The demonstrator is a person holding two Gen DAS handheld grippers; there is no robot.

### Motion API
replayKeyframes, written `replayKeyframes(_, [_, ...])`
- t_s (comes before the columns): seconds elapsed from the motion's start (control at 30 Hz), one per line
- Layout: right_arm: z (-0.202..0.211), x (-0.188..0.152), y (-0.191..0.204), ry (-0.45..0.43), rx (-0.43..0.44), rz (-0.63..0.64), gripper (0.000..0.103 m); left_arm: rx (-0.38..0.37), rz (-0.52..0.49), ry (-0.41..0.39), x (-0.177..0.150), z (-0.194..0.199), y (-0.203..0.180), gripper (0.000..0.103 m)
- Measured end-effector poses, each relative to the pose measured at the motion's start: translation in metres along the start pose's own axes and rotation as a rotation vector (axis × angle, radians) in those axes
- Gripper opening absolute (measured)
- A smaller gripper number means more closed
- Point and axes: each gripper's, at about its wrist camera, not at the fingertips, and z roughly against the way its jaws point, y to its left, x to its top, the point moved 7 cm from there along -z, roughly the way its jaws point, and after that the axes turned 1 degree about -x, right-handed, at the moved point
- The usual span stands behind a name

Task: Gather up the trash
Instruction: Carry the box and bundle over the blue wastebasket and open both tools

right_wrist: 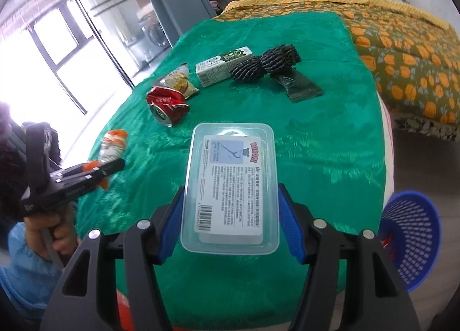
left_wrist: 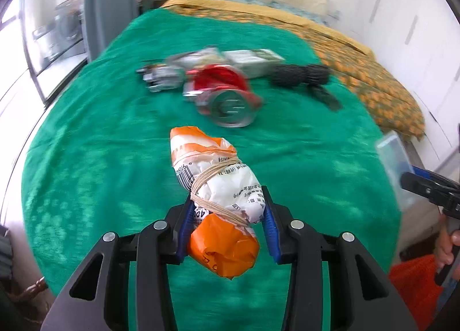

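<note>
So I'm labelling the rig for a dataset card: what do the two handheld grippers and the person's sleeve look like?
Both the left gripper and right gripper are matte black, with angular fingers showing triangular cutouts, round silver pivot screws and blue pads inside the tips. Each has a black pistol-style handle. The sleeve on the left arm is light blue.

Two close wrist views, shared green blanket (left_wrist: pixel 86 158)

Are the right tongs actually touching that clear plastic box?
Touching. The right wrist view shows both blue pads of the right tongs pressed against the long sides of the clear plastic box, which is held above the green blanket.
</note>
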Motion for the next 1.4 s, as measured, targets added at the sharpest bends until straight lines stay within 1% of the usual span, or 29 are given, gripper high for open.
replayKeyframes(0.07, [0.005, -0.003, -0.003, -0.009, 0.022, -0.022, 0.06, -0.032, -0.037, 0.003, 0.001, 0.0, -0.025, 0.04])
replayKeyframes(0.23, [0.016, -0.009, -0.017, -0.024, 0.072, -0.089, 0.06, -0.075, -0.118, 0.006, 0.003, -0.005, -0.081, 0.04])
replayKeyframes(0.33, [0.023, -0.009, -0.028, -0.044, 0.092, -0.127, 0.06, -0.091, -0.142, 0.012, 0.002, -0.008, -0.101, 0.04])
replayKeyframes(0.43, [0.033, -0.007, -0.043, -0.068, 0.08, -0.148, 0.06, -0.12, -0.159, 0.024, 0.001, -0.012, -0.123, 0.04])
replayKeyframes(0.57, [0.06, -0.004, -0.084, -0.117, 0.022, -0.188, 0.06, -0.168, -0.189, 0.042, 0.001, -0.02, -0.158, 0.04])
replayKeyframes(0.67, [0.086, -0.004, -0.131, -0.155, -0.07, -0.222, 0.06, -0.217, -0.222, 0.06, 0.001, -0.026, -0.196, 0.04])
replayKeyframes(0.73, [0.101, -0.005, -0.163, -0.169, -0.149, -0.238, 0.06, -0.25, -0.248, 0.069, -0.001, -0.03, -0.224, 0.04])
replayKeyframes(0.77, [0.109, -0.008, -0.185, -0.168, -0.198, -0.247, 0.06, -0.27, -0.264, 0.077, -0.001, -0.033, -0.241, 0.04])
replayKeyframes(0.83, [0.116, -0.014, -0.211, -0.163, -0.249, -0.267, 0.06, -0.308, -0.29, 0.095, -0.002, -0.041, -0.275, 0.04])
replayKeyframes(0.87, [0.119, -0.019, -0.231, -0.154, -0.286, -0.278, 0.06, -0.321, -0.299, 0.1, -0.002, -0.045, -0.288, 0.04])
replayKeyframes(0.97, [0.118, -0.034, -0.27, -0.134, -0.342, -0.314, 0.06, -0.354, -0.342, 0.122, -0.007, -0.06, -0.335, 0.04])
replayKeyframes(1.03, [0.116, -0.042, -0.289, -0.126, -0.357, -0.339, 0.06, -0.367, -0.366, 0.141, -0.011, -0.074, -0.363, 0.041])
replayKeyframes(1.13, [0.114, -0.055, -0.317, -0.115, -0.362, -0.382, 0.06, -0.372, -0.384, 0.194, -0.018, -0.104, -0.401, 0.041])
replayKeyframes(1.23, [0.112, -0.062, -0.34, -0.108, -0.344, -0.43, 0.06, -0.368, -0.395, 0.237, -0.026, -0.135, -0.429, 0.041])
replayKeyframes(1.33, [0.11, -0.071, -0.356, -0.1, -0.333, -0.465, 0.06, -0.356, -0.406, 0.266, -0.032, -0.163, -0.45, 0.041])
replayKeyframes(1.4, [0.107, -0.075, -0.368, -0.102, -0.318, -0.493, 0.06, -0.349, -0.411, 0.277, -0.035, -0.177, -0.457, 0.042])
